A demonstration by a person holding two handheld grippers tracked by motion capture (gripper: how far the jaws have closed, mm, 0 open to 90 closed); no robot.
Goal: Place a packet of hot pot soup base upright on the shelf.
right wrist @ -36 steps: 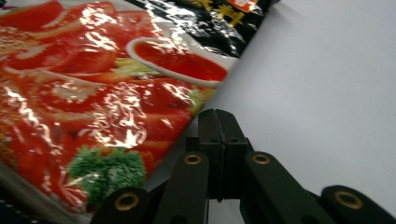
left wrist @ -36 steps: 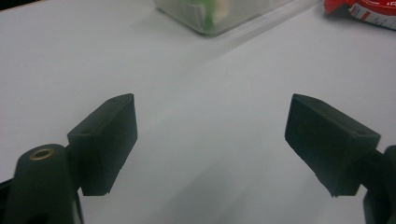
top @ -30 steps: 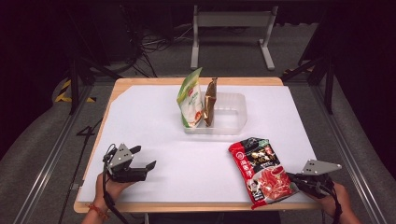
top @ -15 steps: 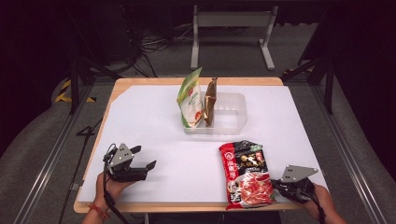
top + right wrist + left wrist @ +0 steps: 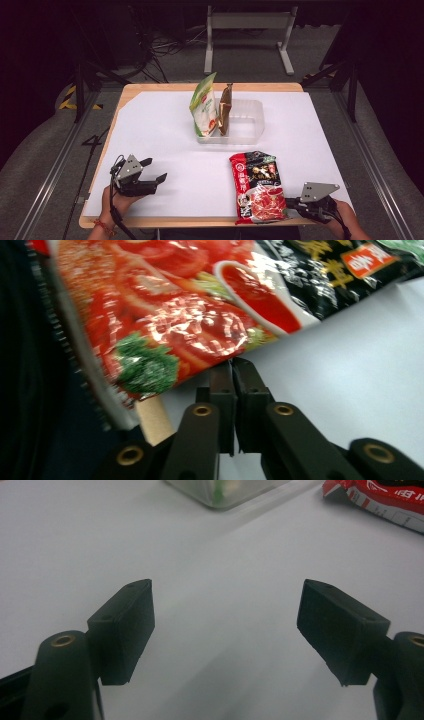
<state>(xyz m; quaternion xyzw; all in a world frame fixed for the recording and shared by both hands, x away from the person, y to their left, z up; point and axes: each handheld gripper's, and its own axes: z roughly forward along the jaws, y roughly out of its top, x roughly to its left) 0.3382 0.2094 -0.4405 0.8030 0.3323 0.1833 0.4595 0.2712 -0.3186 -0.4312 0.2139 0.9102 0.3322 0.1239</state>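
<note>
The counter (image 5: 150, 115) fills the middle, white on top with a wooden rim along its edges. Toward its far edge, just right of centre, sits the clear tub (image 5: 250, 122), and in the tub's left end stand two bags on edge: a green one (image 5: 205, 107) leaning left and a brown one (image 5: 226, 107) upright beside it. Down at the near edge, right of centre, lies the red pouch (image 5: 257, 187), flat on the counter, its bottom end poking just past the rim; the top end reaches up close to the tub without touching. The right tongs (image 5: 294, 204) are at that near right corner, pressed together on the pouch's lower right edge; the right gripper view has the jaws nipped tight with the foil (image 5: 190, 310) running in between them. Over at the near left corner, the left tongs (image 5: 154, 170) rest well apart from the pouch, spread wide and just eased in a touch, nothing between them but bare counter (image 5: 225, 630).
</note>
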